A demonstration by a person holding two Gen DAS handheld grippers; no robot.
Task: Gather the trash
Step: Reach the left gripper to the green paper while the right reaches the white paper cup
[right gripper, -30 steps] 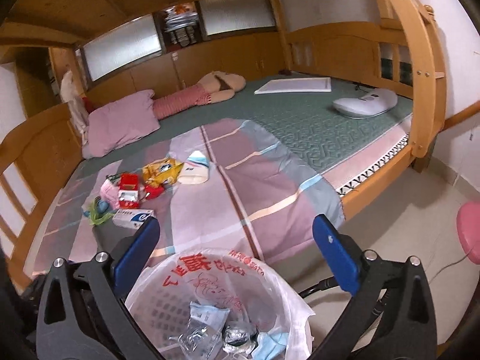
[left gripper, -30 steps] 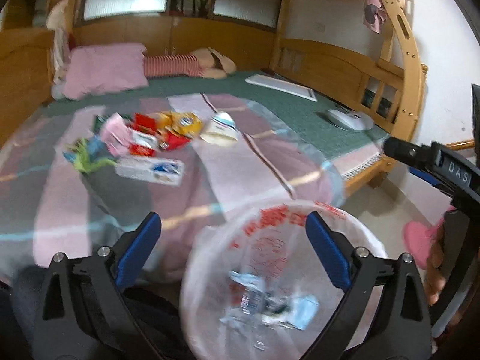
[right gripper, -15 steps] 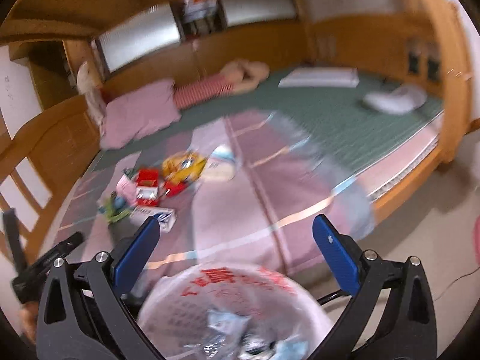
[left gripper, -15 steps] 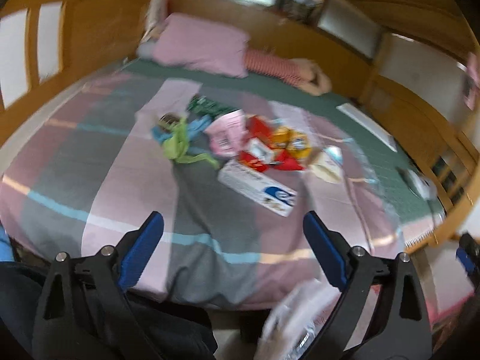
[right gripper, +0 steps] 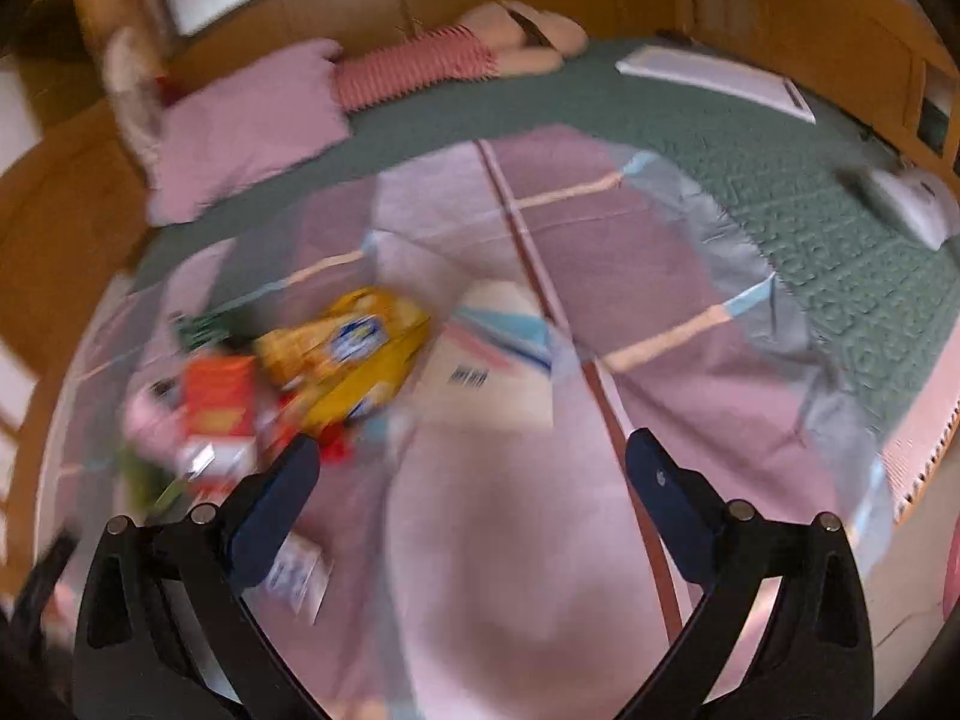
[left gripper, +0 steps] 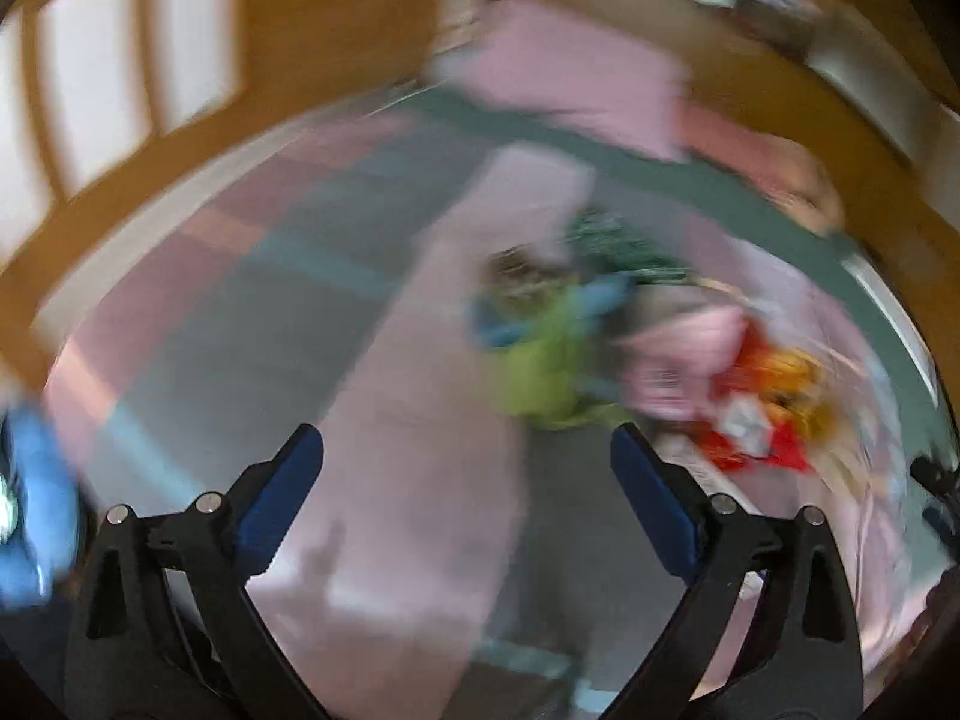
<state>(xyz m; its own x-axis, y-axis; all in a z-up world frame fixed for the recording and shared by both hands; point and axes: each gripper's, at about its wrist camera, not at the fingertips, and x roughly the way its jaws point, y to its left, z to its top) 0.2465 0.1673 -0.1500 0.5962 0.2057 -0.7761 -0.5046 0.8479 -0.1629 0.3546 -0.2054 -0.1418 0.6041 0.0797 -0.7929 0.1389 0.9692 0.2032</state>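
A pile of trash lies on the pink and grey blanket (right gripper: 540,540). In the right wrist view I see a yellow snack bag (right gripper: 354,360), a red carton (right gripper: 216,414), a flattened white paper cup (right gripper: 492,378) and a white box (right gripper: 297,576) by the left finger. The right gripper (right gripper: 471,480) is open and empty, just short of the pile. The left wrist view is blurred: a green wrapper (left gripper: 546,372), a pink packet (left gripper: 684,360) and red and orange wrappers (left gripper: 762,414) lie ahead. The left gripper (left gripper: 465,474) is open and empty above the blanket.
A pink pillow (right gripper: 246,126) and a striped bolster (right gripper: 414,66) lie at the head of the bed. A white board (right gripper: 714,78) and a white device (right gripper: 912,204) rest on the green mat (right gripper: 840,270). Wooden bed rails (left gripper: 180,138) stand at the left.
Both grippers have swung away from the lined trash bin and moved forward over the bed toward the trash pile. The bin has left both views. Both stay open.
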